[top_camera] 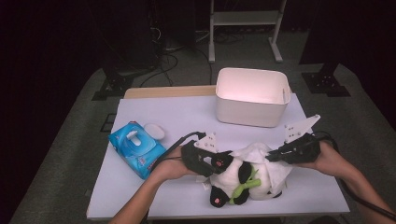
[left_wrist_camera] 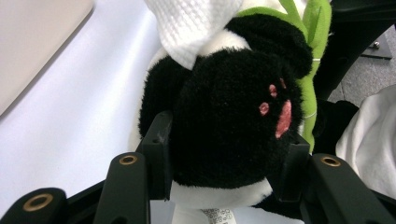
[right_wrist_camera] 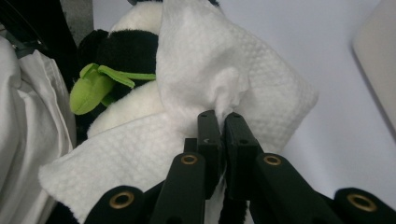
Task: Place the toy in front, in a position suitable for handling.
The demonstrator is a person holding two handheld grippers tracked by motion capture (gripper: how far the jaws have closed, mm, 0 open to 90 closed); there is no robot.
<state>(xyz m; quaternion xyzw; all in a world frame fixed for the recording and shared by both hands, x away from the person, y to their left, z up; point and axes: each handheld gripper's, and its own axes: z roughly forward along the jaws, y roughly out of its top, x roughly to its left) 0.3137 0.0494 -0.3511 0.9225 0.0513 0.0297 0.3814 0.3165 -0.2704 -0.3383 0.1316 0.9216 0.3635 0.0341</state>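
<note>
The toy panda (top_camera: 243,179) lies at the table's near edge, its black paw clamped in the left gripper (left_wrist_camera: 224,154). The right gripper (right_wrist_camera: 223,123) pinches a wet wipe (right_wrist_camera: 219,70) draped over it (jaws fully closed). Wipe gently, holding the paw firm.

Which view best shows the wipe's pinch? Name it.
The right gripper view: the right gripper pinches the white wipe there. The high view has it draped over the panda; the left gripper view catches a corner.
</note>
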